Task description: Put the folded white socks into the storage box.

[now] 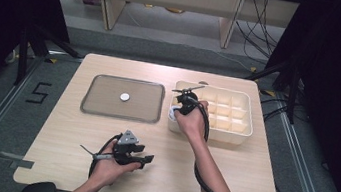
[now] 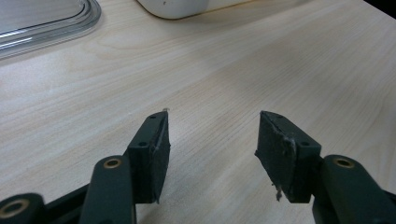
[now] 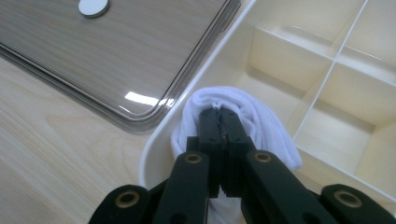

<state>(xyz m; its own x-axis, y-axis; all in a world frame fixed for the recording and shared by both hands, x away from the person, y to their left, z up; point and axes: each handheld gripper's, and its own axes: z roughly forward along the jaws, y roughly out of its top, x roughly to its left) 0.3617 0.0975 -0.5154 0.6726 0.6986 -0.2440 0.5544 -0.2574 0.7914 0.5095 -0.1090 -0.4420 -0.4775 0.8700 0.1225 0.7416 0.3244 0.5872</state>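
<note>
Clear tray — small white disc, perhaps a cap.

Blk grippers – brass rivets, blk cables, bare forearms.

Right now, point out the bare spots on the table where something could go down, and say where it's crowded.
Bare wood lies along the table near-left corner, beside the left gripper, and along the near-right edge below the divided bin. The clear tray holds just one white disc. It is crowded at the bin's near-left corner, where the right gripper pinches a white cloth.
</note>
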